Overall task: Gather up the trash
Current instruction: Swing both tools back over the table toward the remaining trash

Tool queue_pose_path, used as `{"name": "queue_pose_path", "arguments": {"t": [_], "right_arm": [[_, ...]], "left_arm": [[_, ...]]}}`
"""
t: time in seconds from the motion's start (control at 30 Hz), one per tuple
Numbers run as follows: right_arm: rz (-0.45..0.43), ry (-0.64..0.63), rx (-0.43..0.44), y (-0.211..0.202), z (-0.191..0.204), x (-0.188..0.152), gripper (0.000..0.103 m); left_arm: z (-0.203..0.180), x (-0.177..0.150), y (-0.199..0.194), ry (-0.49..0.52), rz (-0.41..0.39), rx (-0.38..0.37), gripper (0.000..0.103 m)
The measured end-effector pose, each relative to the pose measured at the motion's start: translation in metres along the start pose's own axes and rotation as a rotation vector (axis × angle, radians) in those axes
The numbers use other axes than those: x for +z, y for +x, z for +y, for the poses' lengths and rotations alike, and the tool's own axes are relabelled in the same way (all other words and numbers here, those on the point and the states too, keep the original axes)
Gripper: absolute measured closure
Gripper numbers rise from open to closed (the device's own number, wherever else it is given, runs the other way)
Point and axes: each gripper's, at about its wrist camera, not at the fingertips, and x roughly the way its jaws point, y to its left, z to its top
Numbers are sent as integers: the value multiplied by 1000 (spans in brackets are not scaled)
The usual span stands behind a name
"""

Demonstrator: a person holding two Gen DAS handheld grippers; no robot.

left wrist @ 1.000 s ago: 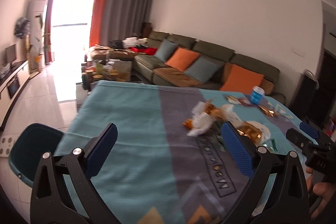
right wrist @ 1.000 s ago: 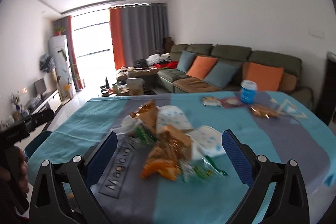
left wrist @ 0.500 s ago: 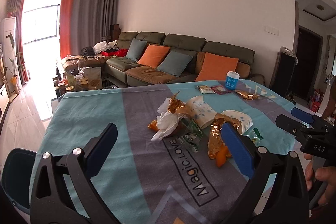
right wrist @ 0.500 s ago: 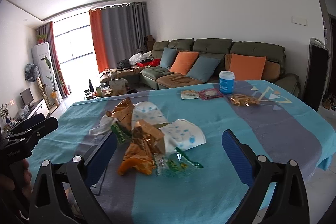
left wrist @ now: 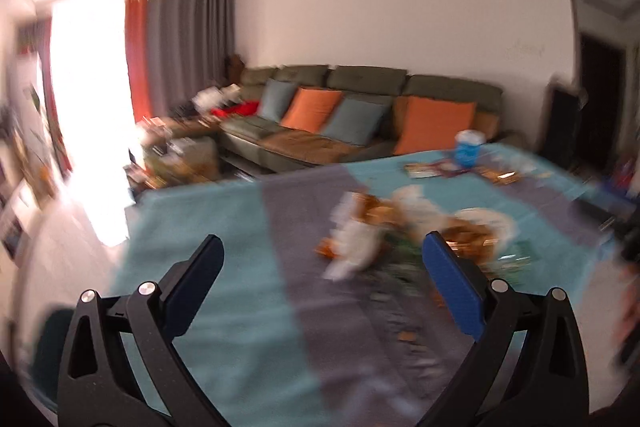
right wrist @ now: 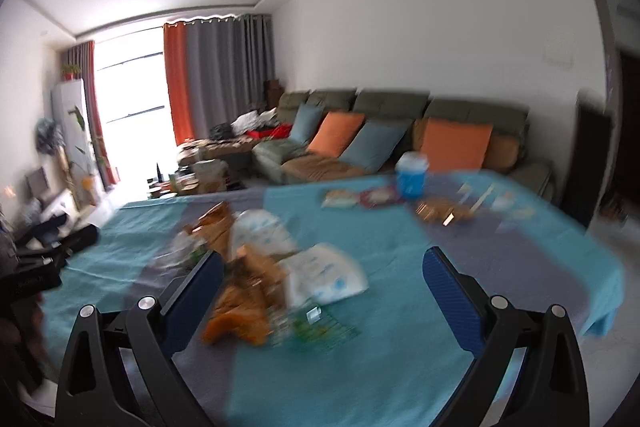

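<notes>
Nothing is judged to have been collected yet: all the trash seen lies loose on the bench [right wrist: 400,367], which is covered by a teal and grey cloth. A heap of wrappers [right wrist: 260,267], made up of crumpled orange, gold and white packets with a green one at its near edge, is seen just ahead of the right gripper [right wrist: 324,291], partly behind its left finger and reaching into the gap between the fingers. In the left wrist view the same heap [left wrist: 384,239] lies ahead of the left gripper [left wrist: 320,283] and toward its right finger. Further ahead and to the right of the right gripper, a blue cup [right wrist: 412,175], two flat packets [right wrist: 360,197] and a gold wrapper [right wrist: 438,211] are seen near the far edge of the bench. No bin can be made out with certainty. Both grippers are spread wide; nothing is held or touched by either. Both views are blurred, so finer detail cannot be told.
</notes>
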Motion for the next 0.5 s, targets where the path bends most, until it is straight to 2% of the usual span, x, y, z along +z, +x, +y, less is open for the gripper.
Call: {"name": "queue_pose_path", "arguments": {"t": [0.07, 0.1, 0.13, 0.2, 0.23, 0.3, 0.33, 0.37, 0.4, 0.43, 0.47, 0.5], "right_arm": [[-49, -130, -164, 4, -11, 10, 7], [-43, -194, -238, 14, -18, 13, 7], [-35, -247, -290, 24, -24, 15, 7], [13, -428, -481, 69, -51, 17, 7], [25, -492, -531, 87, -62, 15, 7], [168, -641, -634, 153, -94, 3, 7], [222, -687, -625, 179, -104, -5, 7], [284, -679, -572, 195, -112, -9, 7], [370, -641, -515, 216, -122, -12, 7], [394, -583, -482, 228, -129, -9, 7], [394, -515, -430, 232, -133, -5, 7], [399, -415, -331, 233, -138, 3, 7]], "left_arm": [[2, 6, 18, 141, 15, 184, 5], [2, 8, 36, 244, 57, 313, 6], [3, 7, 57, 343, 87, 412, 6], [2, -5, 100, 542, 130, 599, 5], [4, -13, 121, 611, 151, 636, 6], [9, -28, 159, 704, 233, 715, 6], [14, -32, 169, 686, 250, 722, 6], [20, -33, 175, 628, 289, 709, 6], [30, -31, 182, 534, 344, 706, 5], [35, -27, 184, 479, 359, 701, 5], [45, -14, 181, 330, 361, 609, 5], [55, -5, 176, 199, 359, 516, 5]]}}
